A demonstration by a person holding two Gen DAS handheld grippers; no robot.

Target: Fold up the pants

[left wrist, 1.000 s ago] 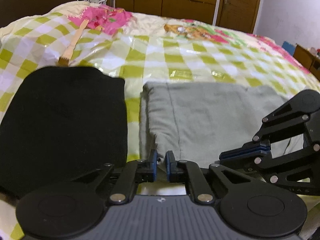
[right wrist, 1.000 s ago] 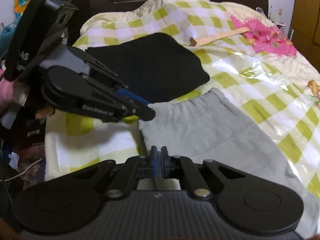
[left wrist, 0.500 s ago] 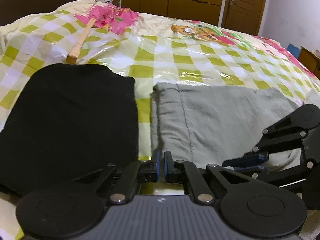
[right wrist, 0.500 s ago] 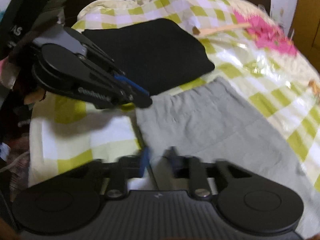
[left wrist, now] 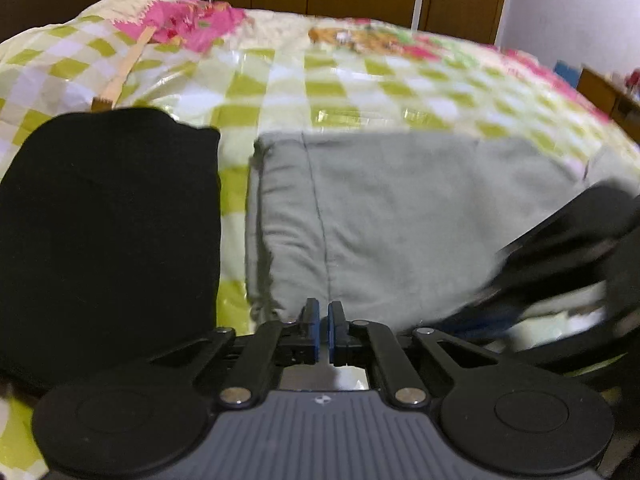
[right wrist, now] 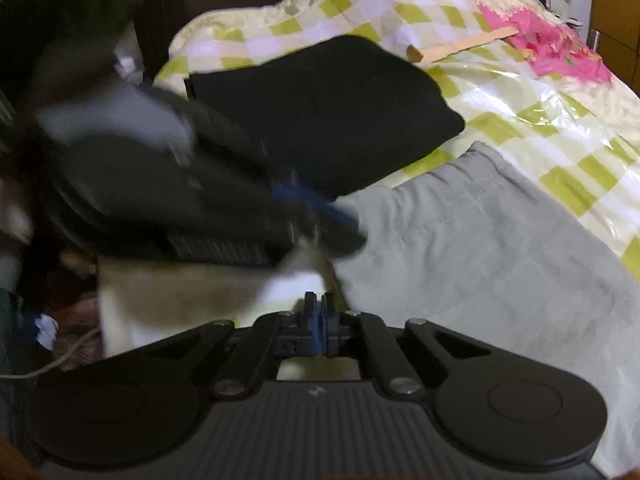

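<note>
Folded grey pants (left wrist: 392, 216) lie flat on the checked bedspread; they also show in the right wrist view (right wrist: 480, 248). My left gripper (left wrist: 323, 324) sits at the pants' near edge with its jaws almost together and nothing seen between them. It shows blurred in the right wrist view (right wrist: 336, 224), over the pants' near corner. My right gripper (right wrist: 319, 316) is shut and empty, just off the pants' near edge. It shows as a dark blur at the right of the left wrist view (left wrist: 480, 320).
A folded black garment (left wrist: 108, 220) lies left of the grey pants, with a strip of bedspread (left wrist: 360, 80) between them. A wooden back-scratcher (left wrist: 120, 76) lies beyond it. A wardrobe stands behind the bed. The bed edge and floor clutter (right wrist: 48, 320) lie to the left.
My right gripper opened briefly half a second ago and is shut again now. Both grippers have shifted slightly along the pants' near edge and are blurred with motion. The pants lie unchanged.
</note>
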